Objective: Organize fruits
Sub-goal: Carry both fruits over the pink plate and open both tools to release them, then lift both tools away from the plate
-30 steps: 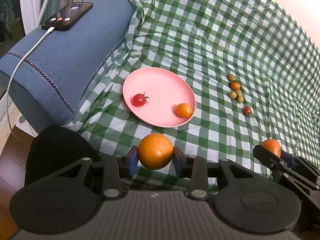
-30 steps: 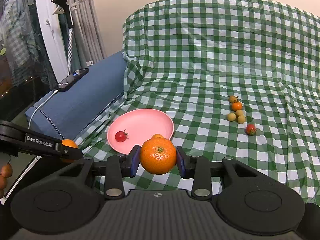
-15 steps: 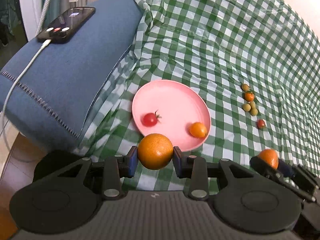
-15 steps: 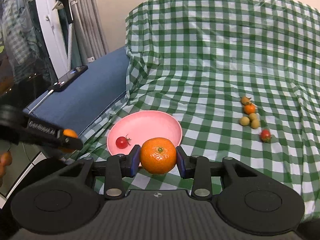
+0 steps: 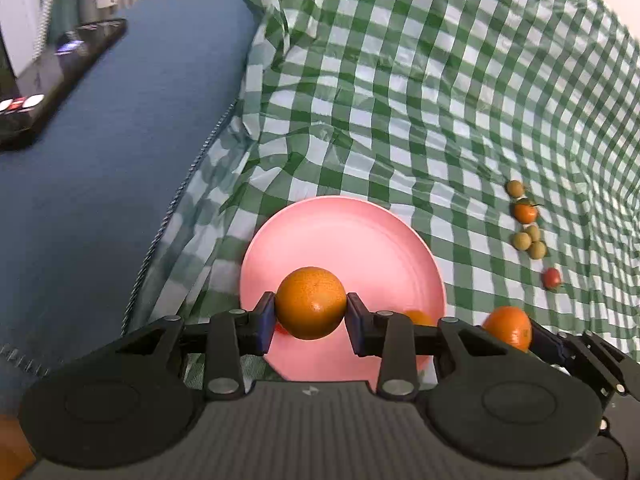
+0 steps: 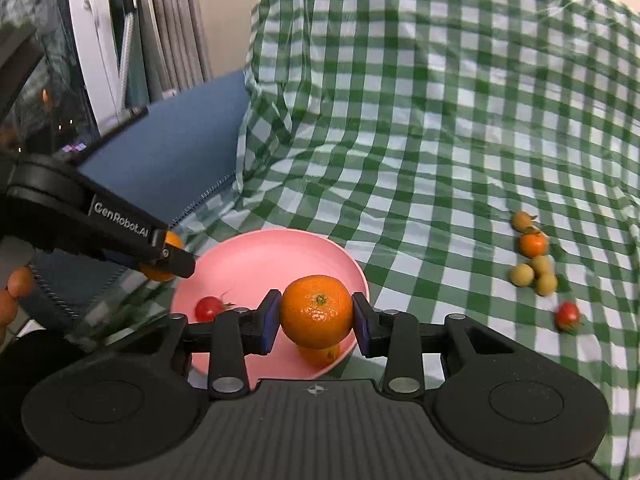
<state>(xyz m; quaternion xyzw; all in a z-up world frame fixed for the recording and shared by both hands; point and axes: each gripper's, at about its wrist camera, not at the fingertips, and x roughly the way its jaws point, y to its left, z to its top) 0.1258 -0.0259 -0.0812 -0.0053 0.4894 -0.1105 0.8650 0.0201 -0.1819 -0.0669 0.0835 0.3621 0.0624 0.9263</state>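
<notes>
1. Since a second ago both grippers have travelled forward and down toward the pink plate, which now fills the lower middle of each view instead of lying further off.
2. The green checked cloth carries the plate; a blue cushion lies to its left.
3. The left gripper pinches an orange over the plate's near half.
4. The right gripper pinches a mandarin, stem toward the camera, above the plate's right edge.
5. A cherry tomato and a small orange fruit already sit on the plate.
6. Loose small fruits wait on the cloth, well apart from the plate.
7. Step in hand, as I judge it: delivering both fruits. Next calls for lowering close to the plate, then releasing gently, clear of the tomato, so nothing rolls off.
</notes>
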